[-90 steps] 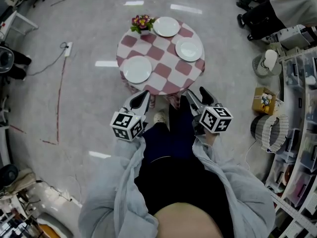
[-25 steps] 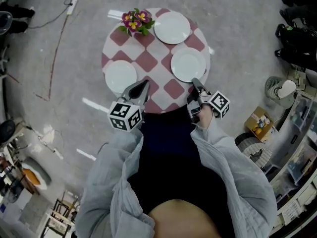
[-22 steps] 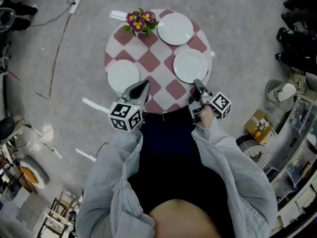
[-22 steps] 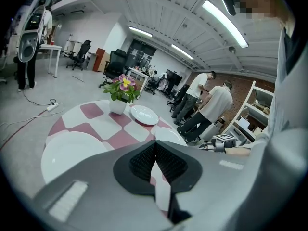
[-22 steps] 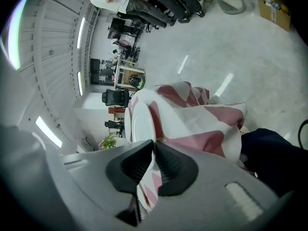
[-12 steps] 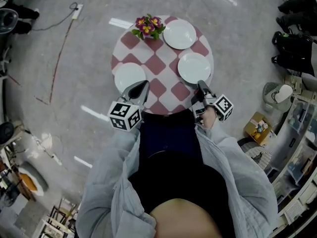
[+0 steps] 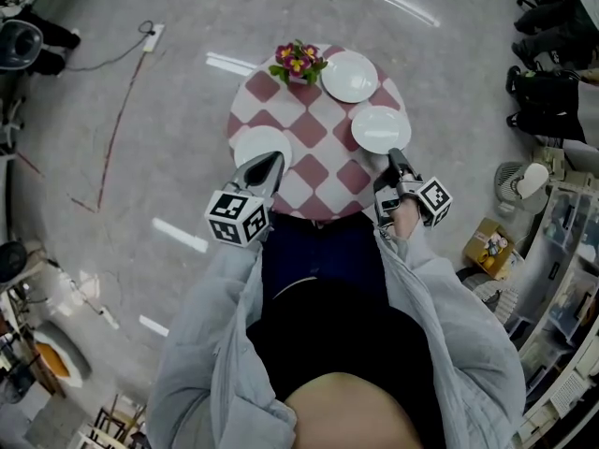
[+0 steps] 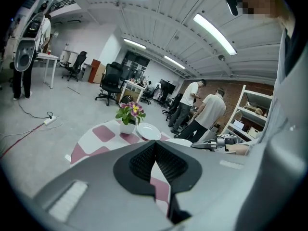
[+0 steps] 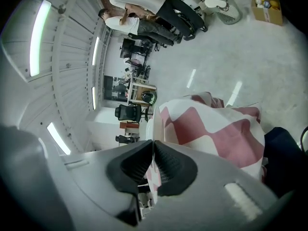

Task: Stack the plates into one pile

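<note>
Three white plates lie apart on a round table with a red-and-white checked cloth (image 7: 309,171): a far plate (image 7: 349,76), a near-right plate (image 7: 380,129) and a near-left plate (image 7: 259,142). My left gripper (image 7: 271,159) is shut and empty, its tip over the near-left plate's near edge. In the left gripper view the jaws (image 8: 155,144) meet, with the far plate (image 8: 148,131) ahead. My right gripper (image 7: 394,154) is shut and empty, just short of the near-right plate. In its own view the jaws (image 9: 153,142) are closed over the cloth (image 9: 211,129).
A pot of flowers (image 7: 298,62) stands at the table's far edge, beside the far plate. Shelving (image 7: 566,288), a cardboard box (image 7: 489,238) and a fan (image 7: 524,178) line the right side. People (image 8: 207,112) and office chairs (image 8: 110,83) stand beyond the table.
Both grippers have come up and forward to the table's near edge, still shut. The left tip now overlaps the near-left plate. The plates have not moved.
</note>
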Action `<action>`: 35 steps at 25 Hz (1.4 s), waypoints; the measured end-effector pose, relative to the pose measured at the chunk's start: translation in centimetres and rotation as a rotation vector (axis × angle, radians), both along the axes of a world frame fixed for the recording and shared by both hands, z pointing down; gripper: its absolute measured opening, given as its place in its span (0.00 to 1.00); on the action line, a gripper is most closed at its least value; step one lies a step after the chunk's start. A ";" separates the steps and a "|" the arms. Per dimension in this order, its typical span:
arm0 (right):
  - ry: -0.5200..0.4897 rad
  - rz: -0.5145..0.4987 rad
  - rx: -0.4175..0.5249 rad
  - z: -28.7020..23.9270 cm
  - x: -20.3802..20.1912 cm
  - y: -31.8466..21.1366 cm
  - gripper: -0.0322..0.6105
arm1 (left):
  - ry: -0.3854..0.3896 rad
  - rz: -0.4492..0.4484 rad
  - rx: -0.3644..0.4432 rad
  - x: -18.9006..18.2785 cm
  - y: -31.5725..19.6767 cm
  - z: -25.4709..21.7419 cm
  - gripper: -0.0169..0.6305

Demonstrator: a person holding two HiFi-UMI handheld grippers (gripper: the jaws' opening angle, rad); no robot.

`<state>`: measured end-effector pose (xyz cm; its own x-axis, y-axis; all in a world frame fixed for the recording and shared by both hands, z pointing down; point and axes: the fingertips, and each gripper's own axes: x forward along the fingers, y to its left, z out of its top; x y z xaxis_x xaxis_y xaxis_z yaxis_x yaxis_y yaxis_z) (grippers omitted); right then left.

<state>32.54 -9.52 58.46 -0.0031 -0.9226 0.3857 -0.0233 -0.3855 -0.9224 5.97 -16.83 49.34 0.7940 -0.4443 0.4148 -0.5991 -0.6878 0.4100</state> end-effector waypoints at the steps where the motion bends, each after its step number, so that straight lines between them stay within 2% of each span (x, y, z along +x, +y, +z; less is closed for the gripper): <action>1: 0.003 0.007 0.006 -0.3 -0.1 -0.1 0.08 | 0.003 -0.002 0.003 -0.4 -0.1 -0.1 0.04; 12: 0.009 -0.045 0.042 -2.7 -4.0 -0.6 0.08 | 0.051 -0.060 -0.011 -4.0 -0.9 0.3 0.04; 20: -0.016 -0.217 0.058 -2.8 -9.1 -3.4 0.08 | 0.053 -0.153 -0.021 -7.0 -0.4 0.6 0.05; 25: -0.036 -0.335 0.082 -3.4 -13.1 -5.1 0.08 | 0.037 -0.249 -0.035 -10.4 0.6 1.2 0.04; 35: -0.085 -0.554 0.069 -2.7 -20.3 -6.6 0.09 | 0.021 -0.423 -0.054 -16.1 2.8 1.8 0.05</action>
<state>12.26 -16.17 55.73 -0.5228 -0.7971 0.3021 -0.1296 -0.2760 -0.9524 -10.15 -13.99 51.15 0.5548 -0.7112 0.4317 -0.8151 -0.3604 0.4536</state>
